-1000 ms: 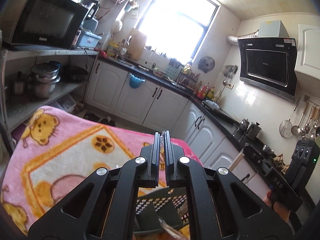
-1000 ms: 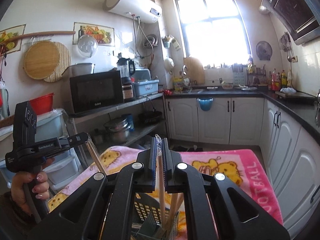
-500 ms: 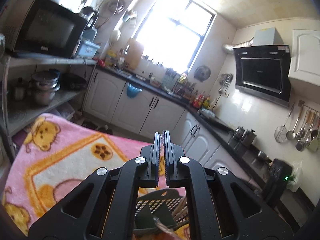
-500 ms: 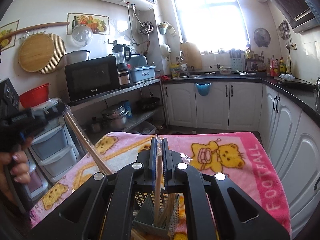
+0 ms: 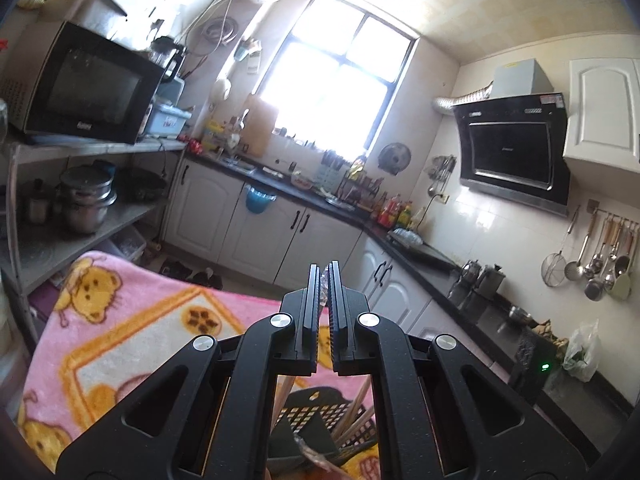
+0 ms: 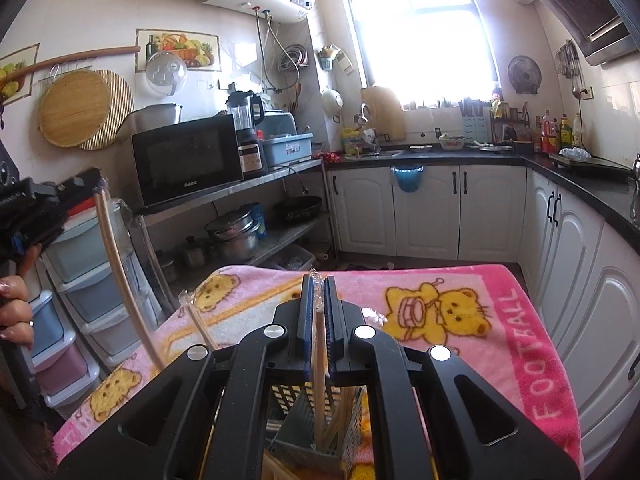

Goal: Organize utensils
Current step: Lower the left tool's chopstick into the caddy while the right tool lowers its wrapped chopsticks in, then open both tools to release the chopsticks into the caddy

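The landmark is the dark perforated plastic utensil basket (image 6: 320,412), which stands on the pink bear-print blanket (image 6: 460,304); everything else I place relative to it.

The right gripper (image 6: 319,320) is directly above the basket, and it is clenched on a pair of pale wooden chopsticks in a clear plastic wrapper (image 6: 319,392); this pair hangs almost upright, and its lower end is already inside one compartment of the basket, beside some other sticks standing there; I cannot tell if it touches the bottom.

The left gripper (image 5: 324,312) is also above the basket, a little to its left side in the right wrist view; it is clenched on a second wrapped pair of chopsticks (image 6: 120,280), which slants down toward the basket; its lower end is hidden behind the gripper body.

I judge that the step in hand is to lower both pairs into the basket; some things can go wrong from here. If the right jaws release while the pair is not fully seated, it can tip over the rim onto the blanket. The slanted left pair can catch on the basket wall or on the standing sticks; the basket looks light, so a side push may shift or overturn it. The smooth wrapper may also slip between the pads.
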{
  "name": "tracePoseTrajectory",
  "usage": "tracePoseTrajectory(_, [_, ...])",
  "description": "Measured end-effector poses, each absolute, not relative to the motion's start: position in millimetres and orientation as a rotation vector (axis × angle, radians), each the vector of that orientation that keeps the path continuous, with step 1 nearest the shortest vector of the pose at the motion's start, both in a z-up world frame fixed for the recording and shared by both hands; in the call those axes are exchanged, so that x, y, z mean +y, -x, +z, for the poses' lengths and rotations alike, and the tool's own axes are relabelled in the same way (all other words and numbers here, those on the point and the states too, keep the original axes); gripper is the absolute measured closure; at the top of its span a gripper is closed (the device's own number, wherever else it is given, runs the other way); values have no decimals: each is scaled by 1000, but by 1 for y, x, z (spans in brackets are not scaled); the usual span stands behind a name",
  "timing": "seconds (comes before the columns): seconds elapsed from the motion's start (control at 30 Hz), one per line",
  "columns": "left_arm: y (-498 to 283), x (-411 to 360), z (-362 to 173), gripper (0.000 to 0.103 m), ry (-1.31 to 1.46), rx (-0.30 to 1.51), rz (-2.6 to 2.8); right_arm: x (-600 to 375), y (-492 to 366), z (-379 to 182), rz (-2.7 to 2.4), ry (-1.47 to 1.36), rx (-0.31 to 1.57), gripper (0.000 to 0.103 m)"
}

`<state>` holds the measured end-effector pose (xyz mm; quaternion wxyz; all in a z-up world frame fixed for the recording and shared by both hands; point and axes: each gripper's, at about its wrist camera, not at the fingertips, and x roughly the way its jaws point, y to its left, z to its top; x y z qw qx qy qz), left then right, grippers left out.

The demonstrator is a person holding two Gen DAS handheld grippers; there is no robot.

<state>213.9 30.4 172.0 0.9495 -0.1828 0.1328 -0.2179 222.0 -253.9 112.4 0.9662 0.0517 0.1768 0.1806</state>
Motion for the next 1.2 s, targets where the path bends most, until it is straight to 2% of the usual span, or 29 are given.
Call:
tracePoseTrajectory(0.13, [-221, 32, 157, 101, 412, 310, -440, -253, -219, 111, 363, -95, 366, 97])
tracePoseTrajectory(0.3, [-217, 31, 165, 101, 421, 290, -455, -255, -219, 112, 361, -97, 372, 95])
tracePoseTrajectory(0.33, [-217, 30, 167, 101, 422, 283, -458, -254, -222, 111, 357, -90, 394, 88])
tracePoseTrajectory(0.37, [-217, 29, 169, 101, 426, 278, -462, -252, -225, 107, 346, -76, 429, 67])
tracePoseTrajectory(0.4, [-217, 29, 170, 101, 435, 272, -472, -251, -225, 106, 334, -72, 434, 52])
tracePoseTrajectory(0.63, [-229, 20, 159, 101, 420, 299, -465, -251, -220, 89, 321, -65, 461, 52])
tracePoseTrajectory(0.9, [-245, 18, 123, 100, 406, 381, -422, -256, -214, 69, 320, -60, 516, 42])
tracePoseTrajectory(1.0, [-248, 18, 110, 81, 411, 426, -408, -257, -213, 62, 319, -60, 533, 40])
tracePoseTrajectory(1.1, [-247, 17, 97, 77, 391, 458, -393, -257, -211, 57, 324, -68, 546, 39])
tracePoseTrajectory(1.2, [-244, 15, 86, 66, 374, 496, -384, -259, -207, 52, 325, -72, 555, 37])
